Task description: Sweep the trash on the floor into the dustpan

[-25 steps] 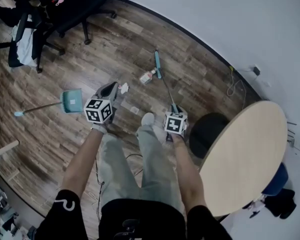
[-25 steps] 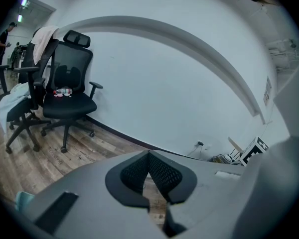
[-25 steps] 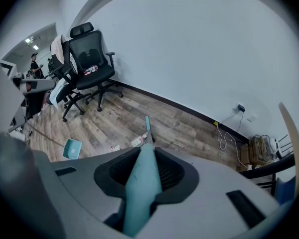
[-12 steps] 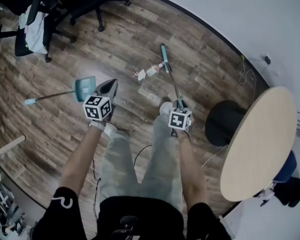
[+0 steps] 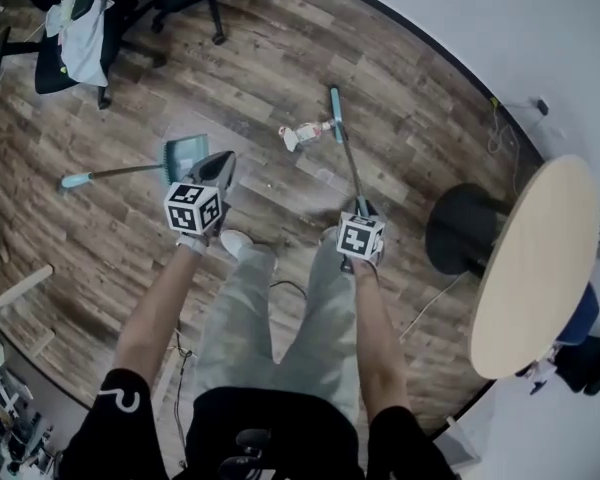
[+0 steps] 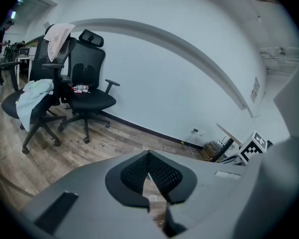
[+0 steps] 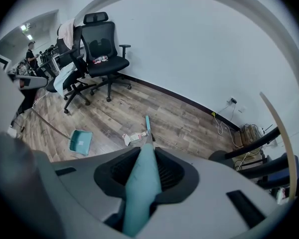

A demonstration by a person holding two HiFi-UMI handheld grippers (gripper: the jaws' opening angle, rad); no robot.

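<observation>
trash point(image 5: 302, 133): on the floor ahead of the right claw point(image 5: 359, 211), against the broom point(image 5: 347, 166) head as 0.5 s ago | right claw: clamped on the teal broom handle | left claw point(image 5: 218, 160): jaws together, empty, now closer to the dustpan point(image 5: 184, 155) just beside its tips | office chairs point(image 5: 75, 28) far ahead-left | round worktop point(image 5: 535, 268) to the right claw's right

two office chairs point(image 7: 103, 49), one broom point(image 5: 350, 168), one dustpan point(image 5: 185, 153), one round table point(image 5: 535, 268), two trash pieces point(image 5: 300, 133).
</observation>
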